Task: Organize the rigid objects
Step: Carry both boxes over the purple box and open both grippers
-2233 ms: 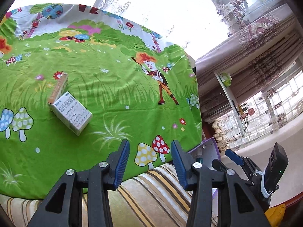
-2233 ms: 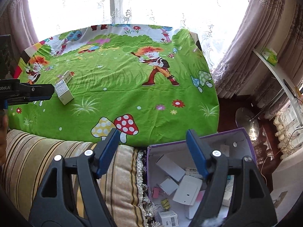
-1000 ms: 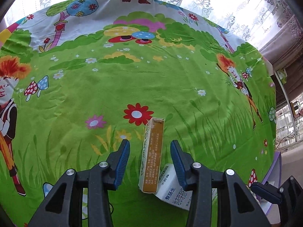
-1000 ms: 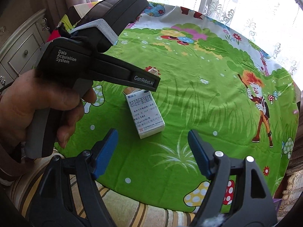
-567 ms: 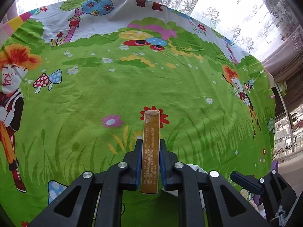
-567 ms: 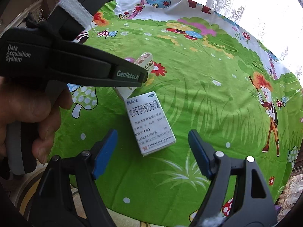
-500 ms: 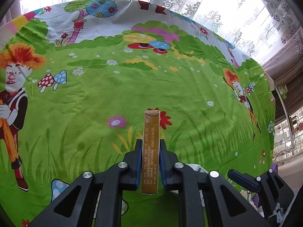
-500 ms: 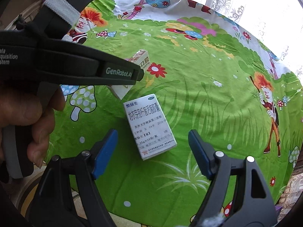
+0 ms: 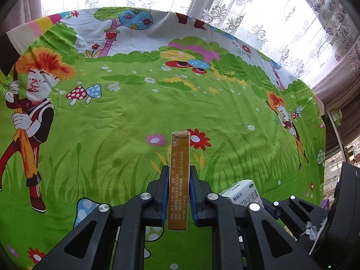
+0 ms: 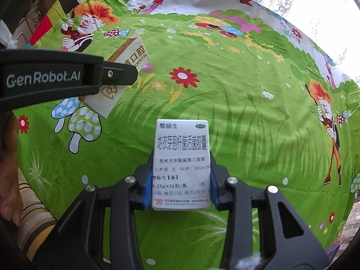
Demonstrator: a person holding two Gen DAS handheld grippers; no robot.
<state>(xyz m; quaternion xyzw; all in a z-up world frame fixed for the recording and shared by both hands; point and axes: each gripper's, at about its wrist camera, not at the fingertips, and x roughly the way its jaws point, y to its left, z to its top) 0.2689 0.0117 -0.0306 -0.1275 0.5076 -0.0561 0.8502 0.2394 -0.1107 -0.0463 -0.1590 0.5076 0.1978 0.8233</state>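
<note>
Nearest in the left wrist view, the left tool (image 9: 178, 193) is clamped on a narrow yellow-brown box (image 9: 179, 175), its blue pads pressing both long sides; the box's near end pokes out behind the jaws and its far end reaches toward a red flower on the cloth. In the right wrist view that same box shows a white face with "DENTAL" print, half covered by the left tool's black body, and whether it touches the cloth cannot be told. The right tool (image 10: 181, 186) has just been closing, and its pads now grip a white medicine box (image 10: 181, 164) by its sides, label facing the camera; the box's underside is hidden. In the left view only one corner of the white box shows, behind the jaw. At the left edge part of a hand (image 10: 10, 171) is cut off. Beyond both lies the green cartoon tablecloth (image 9: 135, 103) on the table, then lace curtains (image 9: 258, 6), washed out by daylight
</note>
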